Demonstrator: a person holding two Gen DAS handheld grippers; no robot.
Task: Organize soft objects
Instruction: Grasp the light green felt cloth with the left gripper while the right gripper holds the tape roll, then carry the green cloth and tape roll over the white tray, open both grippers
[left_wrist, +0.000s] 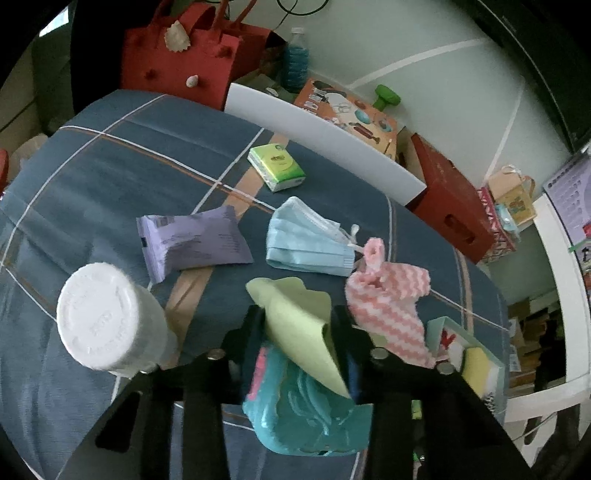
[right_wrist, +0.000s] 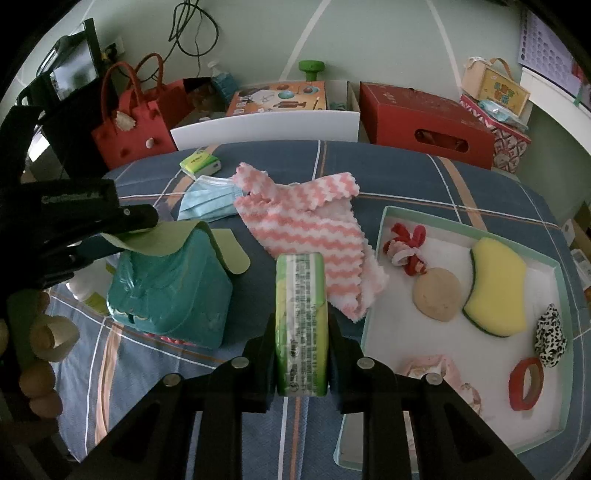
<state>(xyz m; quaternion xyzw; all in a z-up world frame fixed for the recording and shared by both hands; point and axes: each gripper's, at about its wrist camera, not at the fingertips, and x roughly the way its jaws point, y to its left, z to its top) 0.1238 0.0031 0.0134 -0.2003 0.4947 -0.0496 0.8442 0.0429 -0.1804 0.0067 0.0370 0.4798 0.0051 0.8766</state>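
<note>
The right claw grips a green tissue pack edge-on between its pads, held above the checked blue bedspread just beside the near-left corner of the pale green tray. The left claw has pinched down to a narrow gap on the yellow-green flap of a teal wipes pack, which rests on the bed's near-left part. The step in hand looks like gathering loose soft goods into the tray, where a yellow sponge, a tan puff, a red-and-white hair tie, a spotted scrunchie and a red ring already lie.

Next, the tissue pack likely needs carrying over the tray's left wall and releasing on a bare patch; the flap (thin, apt to peel) may not bear the wipes pack's weight. Left out toward the far edge: a pink zigzag cloth, a blue face mask, a purple packet, a second tissue pack. A white-capped bottle stands near the left edge.

Beyond the bed: a red felt bag, a red box, a pale wall.
</note>
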